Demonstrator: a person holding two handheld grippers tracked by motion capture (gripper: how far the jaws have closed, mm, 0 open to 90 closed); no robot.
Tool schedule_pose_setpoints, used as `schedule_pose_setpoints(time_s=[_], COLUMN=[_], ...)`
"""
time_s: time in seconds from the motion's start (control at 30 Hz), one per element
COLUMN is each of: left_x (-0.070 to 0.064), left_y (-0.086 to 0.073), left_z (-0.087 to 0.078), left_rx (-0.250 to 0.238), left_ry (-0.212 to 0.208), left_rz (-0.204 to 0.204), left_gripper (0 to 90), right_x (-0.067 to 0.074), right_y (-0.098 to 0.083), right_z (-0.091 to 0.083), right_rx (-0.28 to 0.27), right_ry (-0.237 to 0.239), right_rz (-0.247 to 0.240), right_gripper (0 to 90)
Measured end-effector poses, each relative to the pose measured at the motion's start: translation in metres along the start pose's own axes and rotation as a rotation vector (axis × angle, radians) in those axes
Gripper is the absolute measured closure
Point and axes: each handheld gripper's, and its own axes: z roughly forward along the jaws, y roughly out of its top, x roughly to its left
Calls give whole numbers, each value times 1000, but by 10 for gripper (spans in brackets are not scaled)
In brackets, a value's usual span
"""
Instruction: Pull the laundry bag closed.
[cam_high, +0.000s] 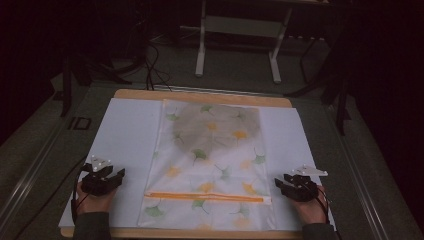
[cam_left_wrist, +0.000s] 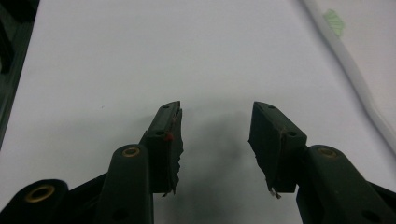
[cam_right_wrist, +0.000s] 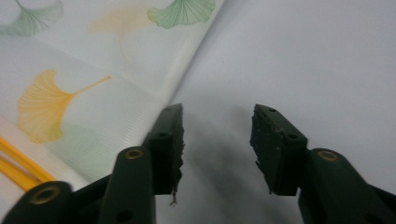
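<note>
High view, bottom edge first: a hand at each lower corner holds a hand-held gripper. The left hand-held gripper (cam_high: 118, 176) and the right hand-held gripper (cam_high: 278, 184) rest on the white sheet (cam_high: 127, 135), each well clear of the bag (cam_high: 210, 165) between them, jaws spread wide with nothing between them. The gripper views confirm this: bare sheet lies between the left pads (cam_left_wrist: 173, 140), and the right jaws stand just off the bag's edge (cam_right_wrist: 187, 70).

The bag, a white mesh pouch printed with ginkgo leaves, lies flat in the middle of the counter (cam_high: 200, 95). Its long axis runs from the bottom of the frame up toward the top. The orange zipper (cam_high: 205, 196) crosses it near the bottom, left to right, and appears shut. A dark item (cam_high: 220, 122) shows through the fabric in the upper half.

This looks like the start, before any contact. The next move likely calls for both grippers to close in on the zipper end, one to pin the fabric, the other to take the pull.
</note>
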Motion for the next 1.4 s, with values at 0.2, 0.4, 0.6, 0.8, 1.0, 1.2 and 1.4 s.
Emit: schedule_pose_setpoints(time_s=[0.2, 0.4, 0.6, 0.8, 1.0, 1.2, 1.4], left_x=[-1, -2, -9, -15, -13, -9, -7], left_y=[0, 0, 2, 3, 2, 2, 0], left_z=[-2, -4, -11, -18, -21, -22, -23], left_rx=[5, 2, -13, -33, -31, -24, -13], left_ry=[5, -6, -33, -42, -61, -72, -90], left_rz=[12, 27, 71, 105, 103, 95, 90], left_gripper=[519, 521, 523, 525, 527, 528, 539], right_x=[0, 3, 8, 12, 16, 26, 38], right_y=[1, 3, 5, 5, 7, 17, 27], right_z=[-7, -8, -6, -6, -12, -11, -9], right_rx=[-30, -12, 17, 32, 30, 47, 60], right_ry=[-24, -42, -41, -30, 2, 40, 65], right_rz=[22, 10, -18, -41, -65, -122, -179], right_gripper=[405, 385, 524, 541, 571, 551, 547])
